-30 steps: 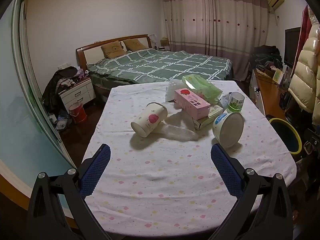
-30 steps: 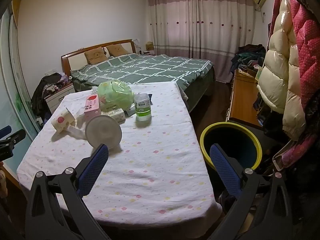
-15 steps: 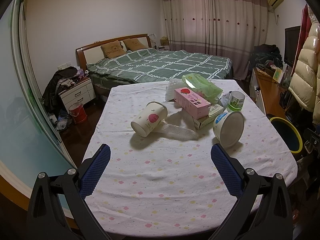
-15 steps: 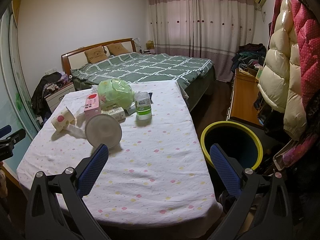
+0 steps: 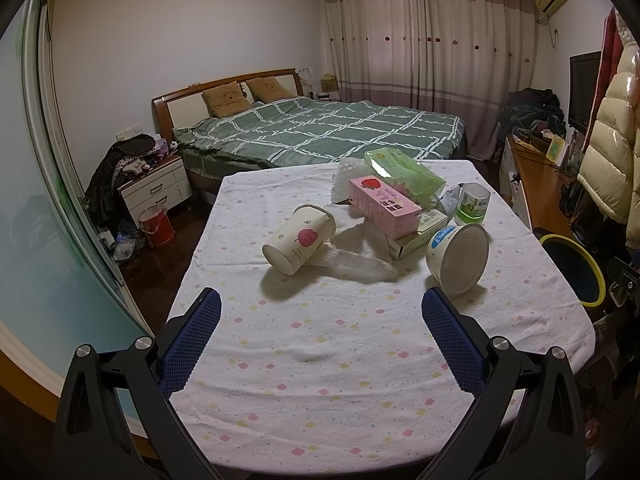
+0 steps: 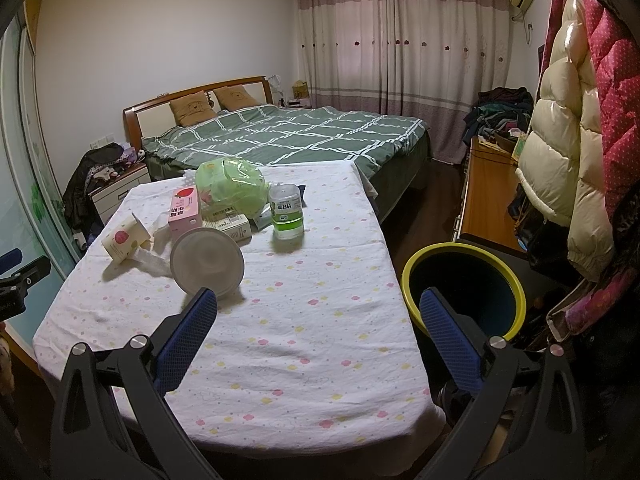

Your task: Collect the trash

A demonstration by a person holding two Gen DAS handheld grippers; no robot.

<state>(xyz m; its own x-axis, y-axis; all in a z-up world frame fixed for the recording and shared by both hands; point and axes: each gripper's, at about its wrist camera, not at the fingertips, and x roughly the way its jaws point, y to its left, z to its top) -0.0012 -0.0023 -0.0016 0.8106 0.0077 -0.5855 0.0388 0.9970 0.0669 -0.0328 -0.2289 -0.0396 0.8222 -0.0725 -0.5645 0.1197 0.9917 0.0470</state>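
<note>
Bedroom table (image 5: 320, 360) | right view alone shows whole bin (image 6: 464, 292), 3 o'clock | left gripper (image 5: 320, 312), right gripper (image 6: 320, 312) level, tongs apart, empty

On the counter (image 5: 320, 360), a tipped paper cup (image 5: 299, 239) lies left of a carton (image 5: 384, 207) stacked on a flat box (image 5: 418, 233); a tipped bowl (image 5: 458, 258) lies right, a bottle (image 5: 473, 204) behind it, a bag (image 5: 404, 170) farthest back. The bin (image 6: 464, 290) stands on the floor right of the counter, the bed (image 5: 320, 132) behind
</note>
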